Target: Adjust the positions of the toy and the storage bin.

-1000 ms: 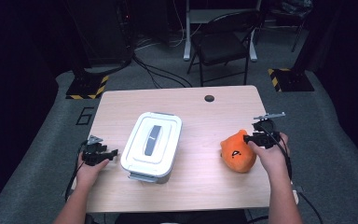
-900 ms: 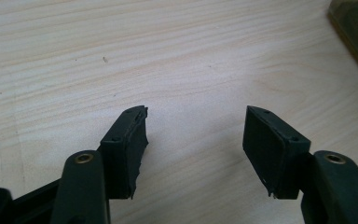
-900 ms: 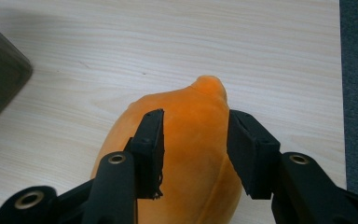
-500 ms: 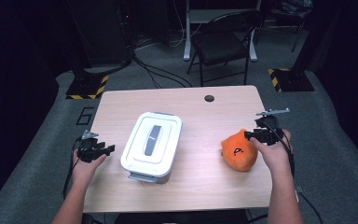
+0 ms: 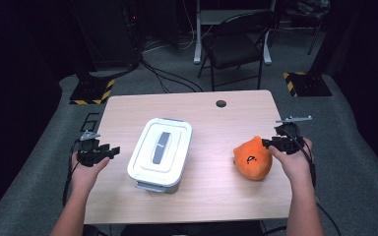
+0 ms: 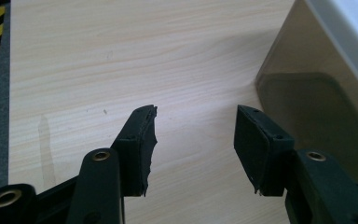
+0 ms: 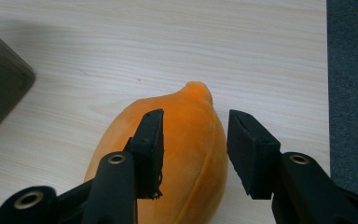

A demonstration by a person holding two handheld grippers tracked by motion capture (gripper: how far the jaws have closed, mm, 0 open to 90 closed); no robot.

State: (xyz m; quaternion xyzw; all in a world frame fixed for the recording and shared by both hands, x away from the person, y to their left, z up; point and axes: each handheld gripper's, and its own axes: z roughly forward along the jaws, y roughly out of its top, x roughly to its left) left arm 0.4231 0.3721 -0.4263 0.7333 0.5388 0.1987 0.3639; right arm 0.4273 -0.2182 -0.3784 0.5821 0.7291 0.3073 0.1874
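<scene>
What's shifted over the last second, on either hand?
Little. The left gripper drew slightly back toward the table's left edge, away from the lidded container. The right gripper stayed at the orange plush, fingers open over it, nothing grasped. Container and plush have not moved.

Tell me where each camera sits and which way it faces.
High view: above the person's side, facing forward and down on the pale wooden table; both forearms show.
Left gripper view: rides the left tongs, facing the tabletop beside the white lidded plastic box.
Right gripper view: rides the right tongs, open over the orange plush toy.
The high view shares box and toy.
</scene>
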